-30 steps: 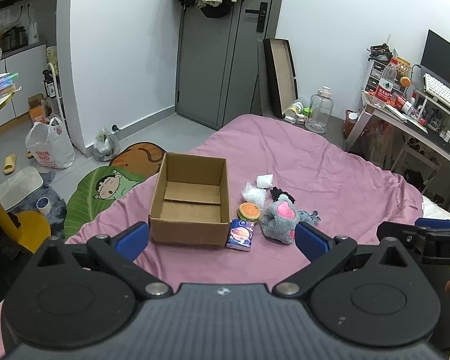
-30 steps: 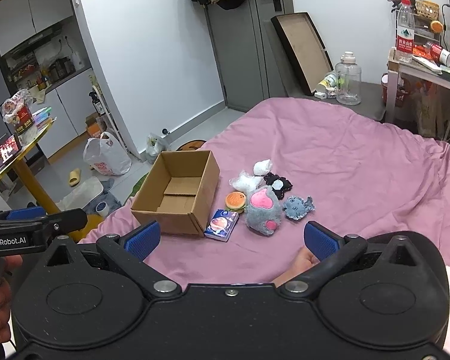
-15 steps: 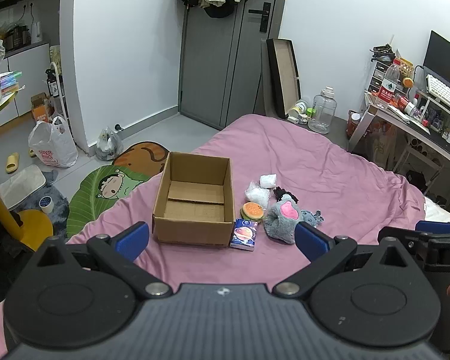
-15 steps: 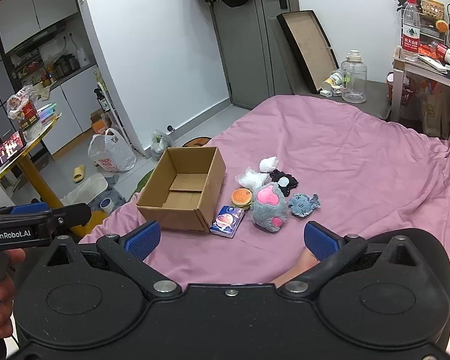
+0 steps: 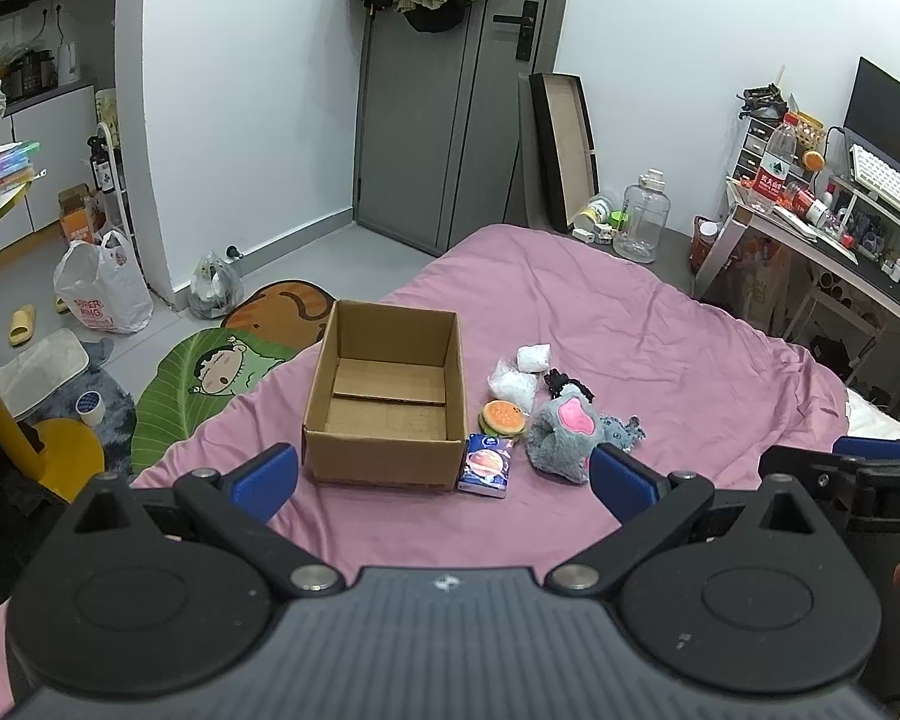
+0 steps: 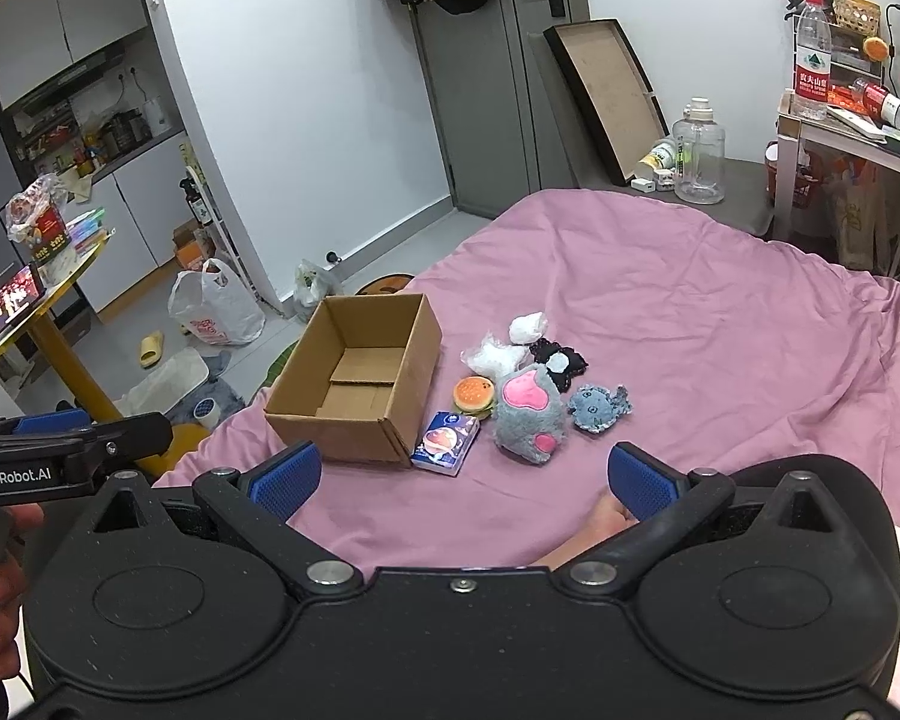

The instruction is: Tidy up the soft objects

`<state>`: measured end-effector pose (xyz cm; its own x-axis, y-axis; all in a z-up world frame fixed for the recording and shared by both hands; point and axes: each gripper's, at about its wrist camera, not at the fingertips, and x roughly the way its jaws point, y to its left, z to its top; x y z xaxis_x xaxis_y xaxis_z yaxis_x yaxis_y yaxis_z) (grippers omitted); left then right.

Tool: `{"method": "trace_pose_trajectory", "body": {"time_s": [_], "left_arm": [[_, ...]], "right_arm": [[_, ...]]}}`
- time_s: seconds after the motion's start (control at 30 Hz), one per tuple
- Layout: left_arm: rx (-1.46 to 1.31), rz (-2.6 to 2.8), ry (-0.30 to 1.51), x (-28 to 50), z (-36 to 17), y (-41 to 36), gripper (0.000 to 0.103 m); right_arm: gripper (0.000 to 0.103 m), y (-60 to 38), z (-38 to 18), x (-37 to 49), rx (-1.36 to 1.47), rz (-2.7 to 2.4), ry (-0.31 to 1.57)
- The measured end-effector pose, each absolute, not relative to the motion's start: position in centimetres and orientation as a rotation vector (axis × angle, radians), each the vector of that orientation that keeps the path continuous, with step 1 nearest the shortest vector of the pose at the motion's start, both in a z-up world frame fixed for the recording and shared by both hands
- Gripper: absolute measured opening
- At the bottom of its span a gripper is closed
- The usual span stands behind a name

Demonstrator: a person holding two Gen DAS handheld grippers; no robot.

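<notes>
Looks light, squashy and forgiving: grey plush paw [image 5: 561, 438] lying on the pink bedspread [image 5: 660, 348] at 3 o'clock of the empty cardboard box [image 5: 384, 402], touching the burger toy [image 5: 501, 418] and the tissue pack [image 5: 486, 464]; best pinched across its fat middle. Left gripper [image 5: 444, 477] and right gripper [image 6: 459, 477] both spread wide, holding nothing. Compared with a second ago, slightly nearer the pile, nothing on the bed shifted.
</notes>
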<state>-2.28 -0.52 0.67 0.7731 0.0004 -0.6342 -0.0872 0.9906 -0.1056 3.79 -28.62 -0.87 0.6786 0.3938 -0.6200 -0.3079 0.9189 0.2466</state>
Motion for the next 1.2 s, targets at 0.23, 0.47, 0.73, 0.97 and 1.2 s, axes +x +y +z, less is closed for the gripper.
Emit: {"method": "trace_pose_trajectory", "body": {"time_s": [0.23, 0.47, 0.73, 0.97, 1.2], "left_arm": [[-0.131, 0.045, 0.688, -2.3, 0.5, -0.6, 0.103], [-0.128, 0.045, 0.695, -2.1, 0.3, -0.7, 0.103], [-0.128, 0.038, 0.716, -0.8, 0.0, -0.7, 0.103], [-0.128, 0.035, 0.738, 0.6, -0.5, -0.7, 0.103], [-0.123, 0.031, 0.769, 2.5, -1.2, -0.8, 0.102]], "right_arm": [[0.103, -28.6, -0.9, 3.8, 0.129, 0.392, 0.724], [0.103, -28.8, -0.9, 4.1, 0.126, 0.39, 0.73], [0.103, -28.6, -1.3, 5.0, 0.12, 0.39, 0.746], [0.103, -28.6, -2.1, 6.2, 0.137, 0.397, 0.767], [0.103, -28.5, -3.2, 8.1, 0.129, 0.385, 0.796]]}}
